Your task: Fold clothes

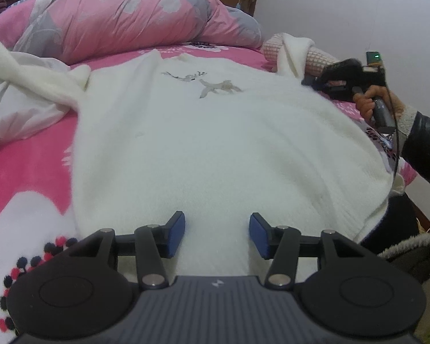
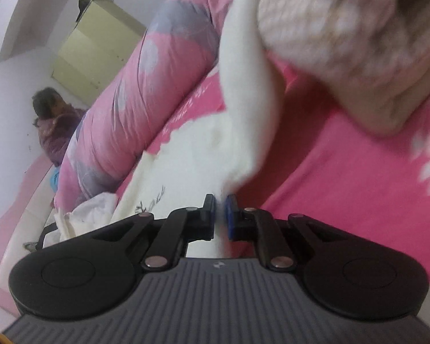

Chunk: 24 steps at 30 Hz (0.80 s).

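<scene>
The left gripper (image 1: pixel 217 233) hovers with its blue pads well apart and nothing between them, just above the near hem of a white fleecy sweater (image 1: pixel 209 143) spread flat on a pink bedspread (image 1: pixel 28 154). The right gripper (image 2: pixel 221 210), held in a person's hand (image 1: pixel 367 103) at the garment's right edge, is clamped tight on a strip of the same white fabric, a sleeve (image 2: pixel 243 109) by the look of it, which rises from the pads in a taut band.

The sweater lies with its long axis running away from the left wrist camera: hem nearest, neckline at the far end toward a rolled pink-and-grey quilt (image 1: pixel 134 23). A small embroidered motif (image 1: pixel 203 83) sits on the upper chest. The other sleeve trails off to the left (bunched over more white cloth). A pale pink knitted garment (image 2: pixel 344 43) lies beside the raised sleeve at the far right corner, blurred in the right wrist view. A second person (image 2: pixel 57 120) in purple sits beyond the bed by the wall.
</scene>
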### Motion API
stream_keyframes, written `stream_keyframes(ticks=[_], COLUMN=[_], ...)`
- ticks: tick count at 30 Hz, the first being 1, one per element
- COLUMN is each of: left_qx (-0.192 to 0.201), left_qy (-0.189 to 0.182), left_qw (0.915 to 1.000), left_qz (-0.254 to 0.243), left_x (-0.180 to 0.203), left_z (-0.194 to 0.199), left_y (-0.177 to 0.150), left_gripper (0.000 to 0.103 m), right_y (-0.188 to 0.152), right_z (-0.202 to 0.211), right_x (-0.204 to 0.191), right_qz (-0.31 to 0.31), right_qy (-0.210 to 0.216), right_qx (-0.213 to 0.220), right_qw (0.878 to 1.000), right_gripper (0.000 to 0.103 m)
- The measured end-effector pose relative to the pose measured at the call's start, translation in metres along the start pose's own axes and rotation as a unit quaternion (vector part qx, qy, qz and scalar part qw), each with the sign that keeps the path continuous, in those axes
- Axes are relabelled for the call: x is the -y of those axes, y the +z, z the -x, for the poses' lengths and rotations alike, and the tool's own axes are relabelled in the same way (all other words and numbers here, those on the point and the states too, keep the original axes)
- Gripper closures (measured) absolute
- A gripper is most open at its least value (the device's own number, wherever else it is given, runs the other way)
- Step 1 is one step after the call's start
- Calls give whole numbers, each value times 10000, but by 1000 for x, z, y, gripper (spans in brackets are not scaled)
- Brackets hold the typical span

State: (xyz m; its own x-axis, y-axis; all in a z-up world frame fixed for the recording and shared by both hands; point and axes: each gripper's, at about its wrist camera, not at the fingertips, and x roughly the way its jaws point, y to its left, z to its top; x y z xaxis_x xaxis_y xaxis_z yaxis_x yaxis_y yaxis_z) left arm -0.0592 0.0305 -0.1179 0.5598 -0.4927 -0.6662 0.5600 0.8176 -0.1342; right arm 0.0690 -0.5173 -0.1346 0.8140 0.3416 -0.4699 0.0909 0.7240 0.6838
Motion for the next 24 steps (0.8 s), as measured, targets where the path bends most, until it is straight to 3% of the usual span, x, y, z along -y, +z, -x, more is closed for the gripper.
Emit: stream_keyframes(ticks=[3,7,11,14,17,19,21,22,24], left_qx=[8,46,90,124,175,197,223,238,276], left_qy=[-32,-51,-122,-154,-160,-172,-167,-193,-262], left_qw=[10000,10000,9999,9998,9997,9996,9996,9994,9987], left_qz=[-22,-70,-40,7,77,45,-60,-131,-339], left_x=[-3,-3,-5,-6,-6,-5,-1,2,11], left_z=[-2,-2,0,2,7,11,16,19,24], left_y=[1,-1,-2,-3,-5,-7,-9,-10,-12], left_gripper=[51,51,51,51,51,50,50,50,49], right_y=[-2,0,-31,-73,-120,-152,-180,-195,-223], right_z=[-14,24,98,144,167,180,194,193,190], right_x=[9,27,4,-5,-22,-44,-64,-80,-107], right_qz=[621,-296,36,104,351,960,1894,2602,3883], right_qy=[-1297,-740,-232,37,-96,-327,-512,-609,-815], right_qx=[-78,181,268,36,-57,67,159,140,71], right_qw=[9896,9967,9994,9999,9993,9948,9804,9635,9179], right_gripper=[103,98,92,72,71,70,70,70,71])
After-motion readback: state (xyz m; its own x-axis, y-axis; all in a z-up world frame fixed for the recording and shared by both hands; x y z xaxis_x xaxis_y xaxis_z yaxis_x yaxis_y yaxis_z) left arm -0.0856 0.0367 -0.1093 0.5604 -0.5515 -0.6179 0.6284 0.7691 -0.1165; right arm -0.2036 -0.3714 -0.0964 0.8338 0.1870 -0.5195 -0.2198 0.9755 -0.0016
